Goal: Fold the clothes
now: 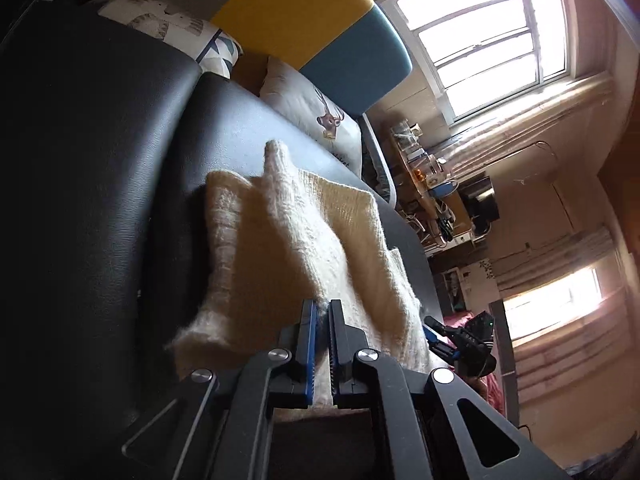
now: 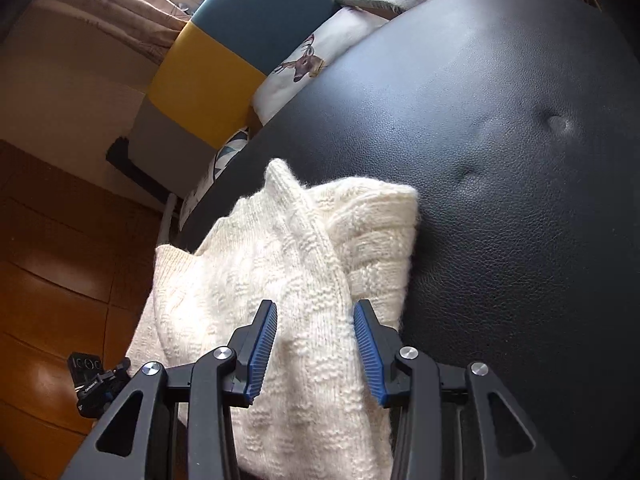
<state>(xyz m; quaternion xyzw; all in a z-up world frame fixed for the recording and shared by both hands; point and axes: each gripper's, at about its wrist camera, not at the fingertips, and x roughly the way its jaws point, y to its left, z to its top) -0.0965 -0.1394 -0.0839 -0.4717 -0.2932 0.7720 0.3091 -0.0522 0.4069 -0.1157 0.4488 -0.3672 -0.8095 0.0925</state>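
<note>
Left wrist view: sweater (image 1: 288, 248) lies on the black sofa (image 1: 100, 200), partly folded, one layer lifted off the rest. My left gripper (image 1: 323, 312) has its jaws nearly together with a pinch of knit between the blue pads; I read it as holding the sweater edge. The raised flap runs from that pinch up to a peak at the far end.

Right wrist view: my right gripper (image 2: 315, 316) stands wide, pads on either side of a ridge of sweater (image 2: 280, 272), gripping nothing. I cannot tell whether the pads touch the wool.

Risks, as I judge them:
- The pinch is shallow. Fuzzy knit could slide out of the left pads if I pull fast, and the flap would drop crooked.
- The sweater sits near the sofa's front edge, with wooden floor (image 2: 60, 260) below. A drag toward me could take it over the edge.
- Smooth leather gives little friction, so the lower layers may travel with the lifted one and undo the fold.
- If the right jaws shut on the ridge, they may catch more than one layer.

Materials: sweater is cream, thick, hairy, cable and basket-weave texture, soft and bulky. Sofa is grained black leather, tufted with dimples. Behind it, printed pillows (image 1: 316, 120) and a yellow and teal chair back (image 1: 320, 28).
</note>
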